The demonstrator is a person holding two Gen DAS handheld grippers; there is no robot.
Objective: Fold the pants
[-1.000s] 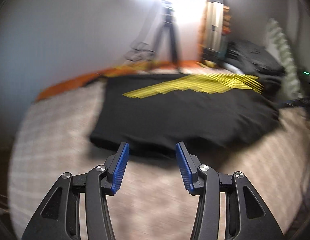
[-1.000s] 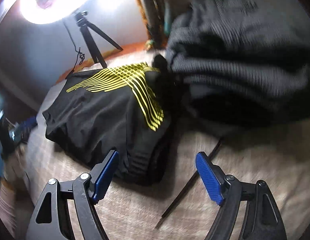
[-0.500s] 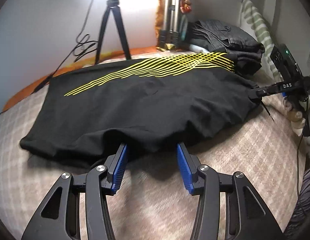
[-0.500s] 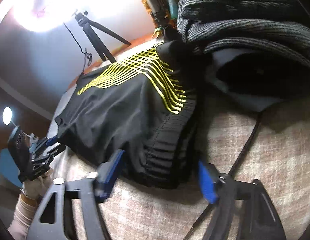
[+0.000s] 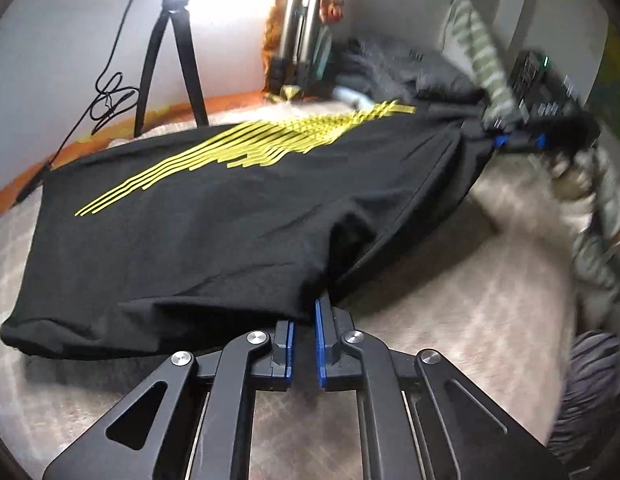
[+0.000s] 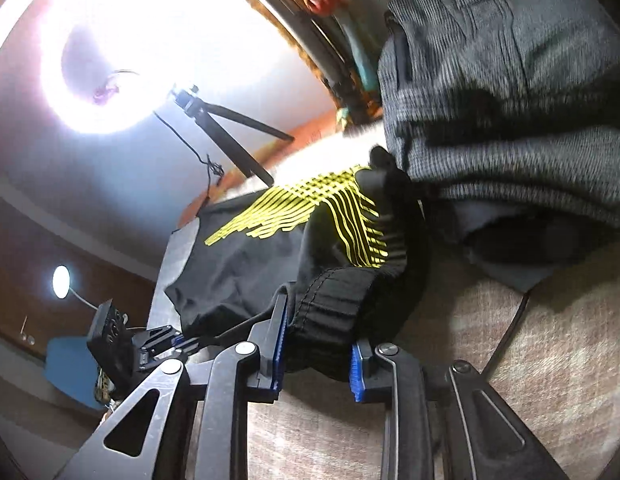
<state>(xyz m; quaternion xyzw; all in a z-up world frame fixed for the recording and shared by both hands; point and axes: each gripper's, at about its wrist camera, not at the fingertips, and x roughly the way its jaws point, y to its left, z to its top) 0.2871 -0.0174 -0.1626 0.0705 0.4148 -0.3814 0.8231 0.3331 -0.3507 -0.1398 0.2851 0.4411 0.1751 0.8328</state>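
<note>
Black pants (image 5: 213,236) with yellow stripes lie folded on a beige checked bed (image 5: 470,320). My left gripper (image 5: 303,312) is shut on the pants' near hem edge, which is lifted a little. My right gripper (image 6: 318,332) is shut on the ribbed elastic waistband (image 6: 330,300) at the other end, bunching it. The right gripper also shows in the left wrist view (image 5: 518,140) at the far right, pinching the cloth. The left gripper shows in the right wrist view (image 6: 161,340) at the lower left.
A stack of folded grey clothes (image 6: 510,100) lies just beyond the waistband. A tripod (image 5: 169,60) and its cable stand at the bed's far edge by the wall. A striped pillow (image 5: 482,56) is at the right. A black cable (image 6: 506,332) crosses the bed.
Both grippers went from open to shut on the pants: the left on the hem, the right on the waistband. Both ends of the cloth are now lifted slightly.
</note>
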